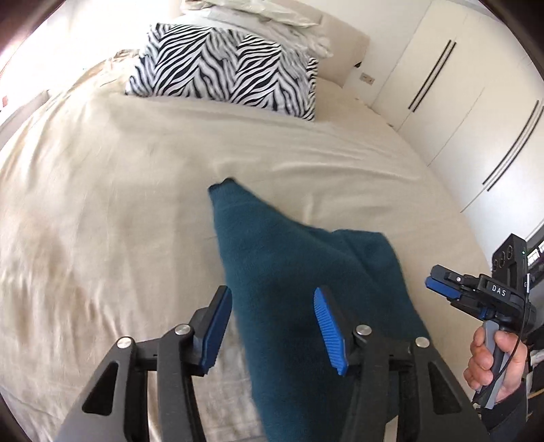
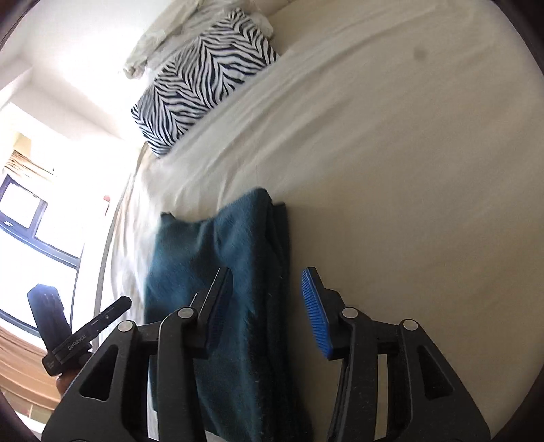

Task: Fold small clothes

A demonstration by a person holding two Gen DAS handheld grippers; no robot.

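A teal knitted garment (image 1: 289, 272) lies folded into a long strip on the beige bed sheet (image 1: 102, 204). My left gripper (image 1: 272, 295) hovers above its near part, jaws apart, and the blue pads (image 1: 328, 326) do not touch the cloth. In the right wrist view the same garment (image 2: 238, 238) runs away from me, its right edge straight and layered. My right gripper (image 2: 267, 272) stands open over that edge, with nothing pressed between its pads. A hand (image 1: 493, 360) holds the right gripper (image 1: 438, 282) at the bed's right side. The left gripper (image 2: 115, 306) shows at the lower left.
A zebra-print pillow (image 1: 224, 68) lies at the head of the bed with pale crumpled bedding (image 1: 272, 17) behind it. White wardrobe doors (image 1: 459, 85) stand along the bed's right. A bright window (image 2: 30, 221) is on the left. Bare sheet (image 2: 408, 170) spreads around the garment.
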